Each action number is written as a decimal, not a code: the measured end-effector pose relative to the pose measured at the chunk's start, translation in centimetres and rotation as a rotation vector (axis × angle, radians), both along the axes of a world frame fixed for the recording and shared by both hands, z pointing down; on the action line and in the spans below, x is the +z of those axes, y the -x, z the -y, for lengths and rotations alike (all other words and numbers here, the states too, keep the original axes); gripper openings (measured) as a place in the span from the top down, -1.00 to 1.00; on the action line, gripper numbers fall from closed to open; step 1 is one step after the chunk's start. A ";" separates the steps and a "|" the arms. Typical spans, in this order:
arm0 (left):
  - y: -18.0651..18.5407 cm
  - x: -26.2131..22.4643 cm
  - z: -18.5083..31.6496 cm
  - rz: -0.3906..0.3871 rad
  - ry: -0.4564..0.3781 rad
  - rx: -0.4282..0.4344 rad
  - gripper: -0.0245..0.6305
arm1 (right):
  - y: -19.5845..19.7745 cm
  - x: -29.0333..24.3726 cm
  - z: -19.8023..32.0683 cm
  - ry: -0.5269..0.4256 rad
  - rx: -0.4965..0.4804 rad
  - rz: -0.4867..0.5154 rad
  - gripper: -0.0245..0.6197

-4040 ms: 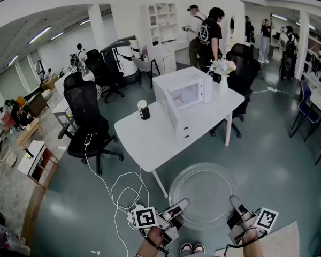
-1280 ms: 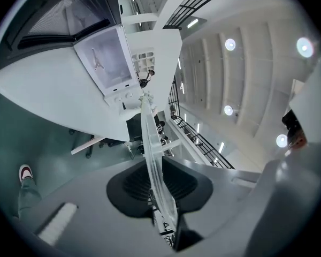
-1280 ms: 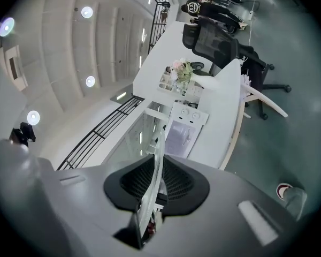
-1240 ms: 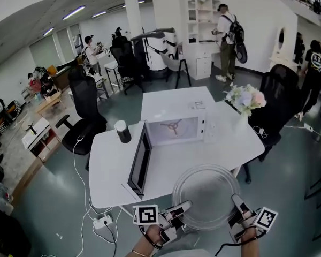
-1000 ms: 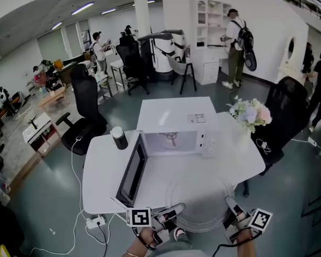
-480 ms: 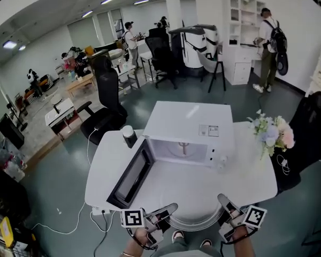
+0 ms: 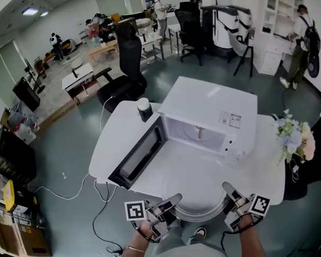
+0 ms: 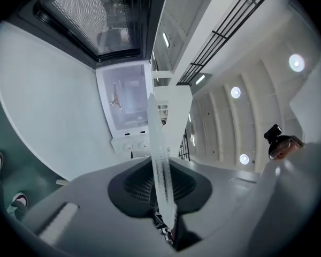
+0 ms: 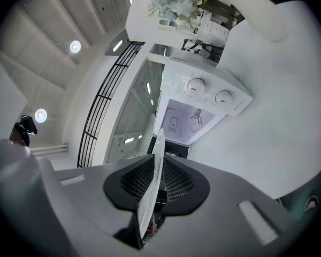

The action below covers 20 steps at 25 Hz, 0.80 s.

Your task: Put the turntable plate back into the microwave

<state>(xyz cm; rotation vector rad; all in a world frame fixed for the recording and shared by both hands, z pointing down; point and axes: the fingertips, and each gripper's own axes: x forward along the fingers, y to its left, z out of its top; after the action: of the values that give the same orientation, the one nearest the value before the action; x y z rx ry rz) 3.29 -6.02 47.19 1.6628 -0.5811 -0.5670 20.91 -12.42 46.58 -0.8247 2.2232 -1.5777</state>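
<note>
I hold the clear glass turntable plate (image 7: 199, 210) level between both grippers, over the near edge of the white table (image 7: 115, 138). My left gripper (image 7: 174, 201) is shut on its left rim, and its jaws have just been closing with the rim between them. My right gripper (image 7: 228, 190) is shut on the right rim. The white microwave (image 7: 211, 108) stands ahead, its door (image 7: 139, 155) swung open to the left and its cavity (image 7: 199, 133) facing me. In the left gripper view the plate's edge (image 8: 159, 154) runs from the jaws toward the cavity (image 8: 123, 98). The right gripper view shows the same edge (image 9: 154, 181).
A dark cup with a white lid (image 7: 144, 110) stands left of the microwave. A vase of flowers (image 7: 294, 139) is at the table's right end. Office chairs, desks and several people fill the room beyond. Cables lie on the floor at the left.
Both grippers and the plate have come forward from in front of the table to over its near edge. The microwave now sits closer, and I look more steeply down on it.
</note>
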 end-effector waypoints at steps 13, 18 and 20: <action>2.0 4.5 3.8 -0.175 0.022 -0.169 0.82 | 3.0 4.6 6.1 0.043 -0.076 -0.009 0.75; 2.1 6.6 5.5 -0.197 0.019 -0.192 0.82 | 3.4 6.3 8.1 0.036 -0.079 -0.038 0.74; 2.0 7.1 6.1 -0.201 0.017 -0.198 0.82 | 3.4 6.6 8.8 0.027 -0.078 -0.056 0.74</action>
<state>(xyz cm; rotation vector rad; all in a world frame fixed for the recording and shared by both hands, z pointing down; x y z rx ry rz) 1.30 -12.12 54.27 1.5199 -0.6039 -0.8600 17.50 -21.20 53.20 -0.8083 2.3037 -1.6421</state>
